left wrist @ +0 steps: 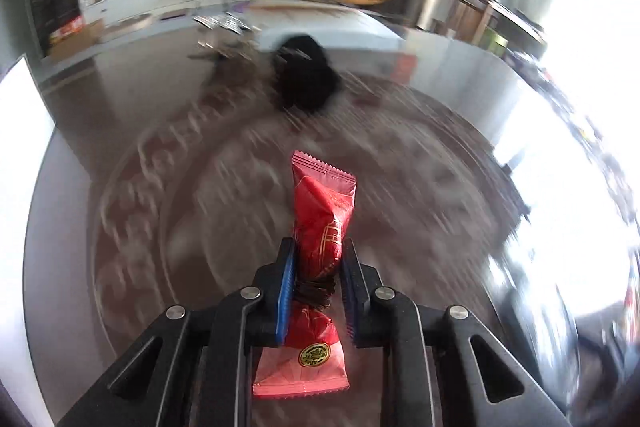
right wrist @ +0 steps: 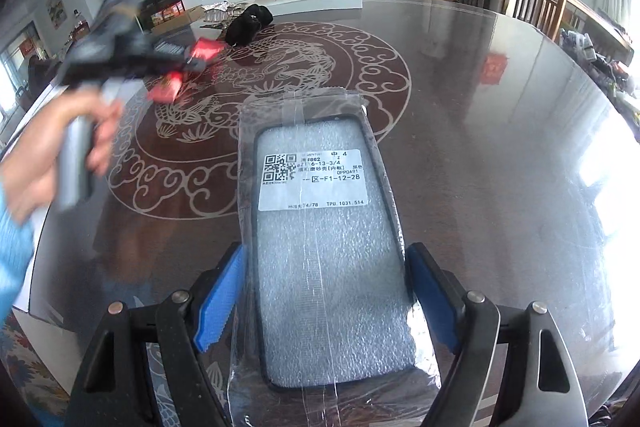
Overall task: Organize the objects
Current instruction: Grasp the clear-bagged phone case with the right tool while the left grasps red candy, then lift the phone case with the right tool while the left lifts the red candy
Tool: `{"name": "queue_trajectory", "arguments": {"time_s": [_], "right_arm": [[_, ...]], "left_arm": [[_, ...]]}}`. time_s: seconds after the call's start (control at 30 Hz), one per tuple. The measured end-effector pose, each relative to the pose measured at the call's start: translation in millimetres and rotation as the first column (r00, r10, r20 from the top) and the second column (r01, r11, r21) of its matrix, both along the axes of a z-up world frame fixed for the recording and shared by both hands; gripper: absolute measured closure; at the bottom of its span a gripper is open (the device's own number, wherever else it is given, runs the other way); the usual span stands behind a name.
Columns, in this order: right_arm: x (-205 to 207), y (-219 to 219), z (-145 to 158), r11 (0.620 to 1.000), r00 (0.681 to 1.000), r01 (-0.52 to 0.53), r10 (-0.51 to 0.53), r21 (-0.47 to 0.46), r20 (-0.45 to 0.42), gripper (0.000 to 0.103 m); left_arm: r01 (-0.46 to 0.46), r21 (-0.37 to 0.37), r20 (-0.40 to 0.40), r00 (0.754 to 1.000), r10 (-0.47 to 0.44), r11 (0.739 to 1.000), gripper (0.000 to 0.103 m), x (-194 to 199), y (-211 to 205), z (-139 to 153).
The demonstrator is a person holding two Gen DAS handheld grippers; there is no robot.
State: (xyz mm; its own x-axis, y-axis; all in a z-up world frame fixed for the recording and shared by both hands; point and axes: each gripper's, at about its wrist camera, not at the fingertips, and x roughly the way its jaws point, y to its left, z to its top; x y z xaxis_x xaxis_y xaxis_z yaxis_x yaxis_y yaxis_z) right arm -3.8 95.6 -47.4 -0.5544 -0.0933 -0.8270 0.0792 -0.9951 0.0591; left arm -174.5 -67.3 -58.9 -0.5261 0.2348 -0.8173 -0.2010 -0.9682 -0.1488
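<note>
My left gripper is shut on a red snack packet with a dark band at its middle, held above the round glass table; the view is motion-blurred. The same gripper and red packet show at the left in the right wrist view, held by a hand. My right gripper grips a phone case in a clear plastic bag with a white label, above the table near its front edge.
A black bundle and silvery packets lie at the table's far side. A dragon pattern marks the table's centre. A wooden chair and cluttered sideboard stand at right.
</note>
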Motion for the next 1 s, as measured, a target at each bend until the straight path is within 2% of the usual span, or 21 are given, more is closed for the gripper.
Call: {"name": "queue_trajectory", "arguments": {"time_s": [0.03,0.07,0.1,0.13,0.17,0.2,0.27,0.33,0.37,1.0], "right_arm": [[0.8,0.0,-0.5,1.000,1.000,0.003,-0.003,0.013,-0.003,0.022],[1.5,-0.2,-1.0,1.000,1.000,0.004,-0.004,0.023,-0.005,0.022],[1.3,-0.6,-1.5,1.000,1.000,0.005,-0.005,0.027,-0.007,0.021],[1.2,-1.0,-1.6,1.000,1.000,0.007,-0.007,0.029,-0.009,0.021],[1.1,-1.3,-1.9,0.999,1.000,0.010,-0.009,0.032,-0.012,0.021],[1.5,-1.3,-1.9,0.999,1.000,0.013,-0.012,0.030,-0.015,0.021],[3.1,-0.4,-2.4,0.999,1.000,0.017,-0.017,0.032,-0.024,0.021],[4.9,1.5,-2.6,0.999,0.999,0.024,-0.023,0.031,-0.028,0.021],[5.4,2.7,-2.6,0.999,0.999,0.025,-0.025,0.027,-0.029,0.021],[4.0,-3.4,-5.3,0.998,0.999,0.010,-0.008,0.056,-0.034,0.014]], "left_arm": [[0.013,0.000,-0.004,1.000,-0.013,1.000,0.073,15.6,4.8,0.8],[0.025,-0.009,-0.016,1.000,-0.025,1.000,0.055,32.0,10.2,0.2],[0.040,-0.020,-0.023,0.999,-0.040,0.999,0.044,42.3,15.2,-0.5],[0.038,-0.063,-0.023,0.999,-0.039,0.997,0.024,48.3,20.8,-3.0],[0.032,-0.101,-0.023,0.999,-0.034,0.994,0.018,53.2,26.2,-3.7],[0.030,-0.150,-0.042,0.998,-0.036,0.988,0.017,56.3,31.0,-7.4],[0.021,-0.145,-0.047,0.998,-0.028,0.989,0.013,55.9,28.9,-9.8],[-0.009,-0.150,-0.042,0.999,0.003,0.989,0.000,55.9,25.7,-13.9],[-0.014,-0.128,-0.043,0.999,0.009,0.992,0.000,54.3,21.5,-14.4],[-0.011,-0.133,-0.046,0.999,0.005,0.991,0.000,55.9,19.2,-11.1]]}}
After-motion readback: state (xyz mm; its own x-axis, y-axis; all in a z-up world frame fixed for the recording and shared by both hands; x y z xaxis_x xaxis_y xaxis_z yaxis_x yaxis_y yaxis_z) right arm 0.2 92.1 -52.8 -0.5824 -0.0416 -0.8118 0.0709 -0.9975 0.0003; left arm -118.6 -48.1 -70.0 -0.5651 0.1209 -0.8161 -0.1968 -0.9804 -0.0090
